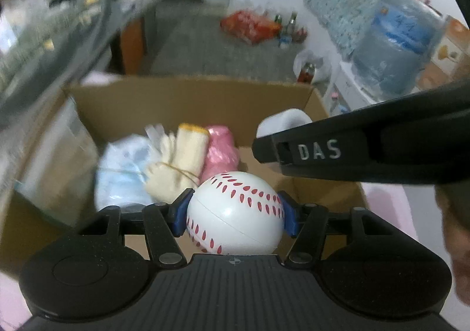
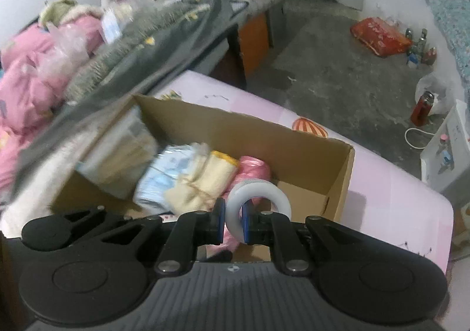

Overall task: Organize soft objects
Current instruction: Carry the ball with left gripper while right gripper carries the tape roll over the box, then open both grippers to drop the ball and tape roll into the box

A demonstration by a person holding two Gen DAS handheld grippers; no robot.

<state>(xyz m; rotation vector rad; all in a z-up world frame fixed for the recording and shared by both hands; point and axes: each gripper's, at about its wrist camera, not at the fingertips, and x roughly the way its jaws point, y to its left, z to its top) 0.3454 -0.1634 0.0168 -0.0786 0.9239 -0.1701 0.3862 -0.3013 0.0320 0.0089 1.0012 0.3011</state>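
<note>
Ball (image 1: 235, 213) clamped in left gripper (image 1: 235, 210), tape roll (image 2: 258, 198) pinched by right gripper (image 2: 233, 222), both above box (image 2: 337, 166) for deposit.

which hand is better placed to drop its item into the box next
Left, marginally. Its gripper holds the baseball over bare floor of the cardboard box. The right gripper, pinching the tape roll, hangs over the pink bundle.

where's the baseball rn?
Left wrist view, low centre: baseball clamped in the left gripper, above the cardboard box, near the cream bundle.
</note>
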